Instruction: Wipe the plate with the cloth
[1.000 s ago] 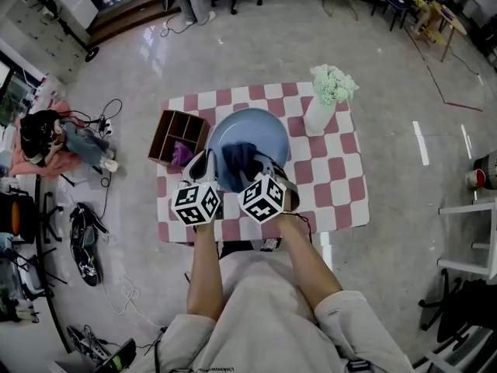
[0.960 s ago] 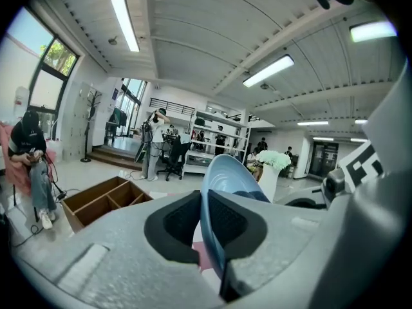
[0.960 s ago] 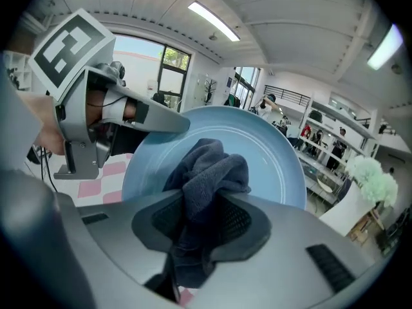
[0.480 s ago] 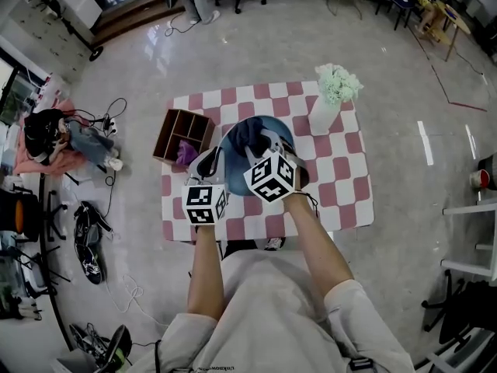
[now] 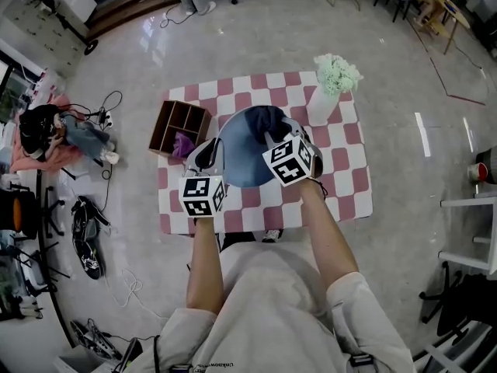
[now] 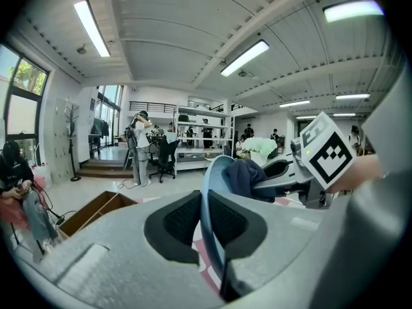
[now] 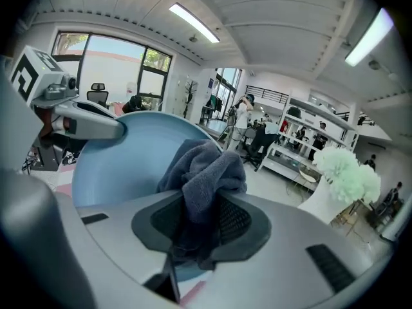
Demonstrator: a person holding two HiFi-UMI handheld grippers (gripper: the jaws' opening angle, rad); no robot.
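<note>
1. Left gripper [image 5: 210, 152]: its fingers [image 6: 177, 223] are closed on the near-left rim of the blue plate [image 5: 241, 162]. In the left gripper view the rim runs edge-on between the two pads.
2. Plate: it is held over the middle of the checkered table [image 5: 342, 189], towards the far edge, with its hollow face turned up to the head camera. Whether its far rim rests on the table cannot be told.
3. Right gripper [image 5: 276, 133]: its fingers [image 7: 241, 221] clamp a bunched dark cloth [image 5: 266, 120]. The cloth's free folds lie against the far-right part of the plate's face.
4. Arms: both bare forearms reach forward from the body. The left runs nearly straight ahead and the right angles outward, and each gripper's marker cube faces up.
5. Hazard A (the likelier, judging by the grip): the plate hangs from one narrow pinch at its rim. Wiping pressure from the cloth, applied far from that pinch, could lever the plate round or slide it out of the fingers.
6. Hazard B: little of the cloth stands proud of the right fingers, so a hard stroke could bring them onto the plate.
7. Hazard C: a white vase [image 5: 320, 109] of pale flowers stands near the right gripper at the table's far right corner. A wide sweep could tip it.
</note>
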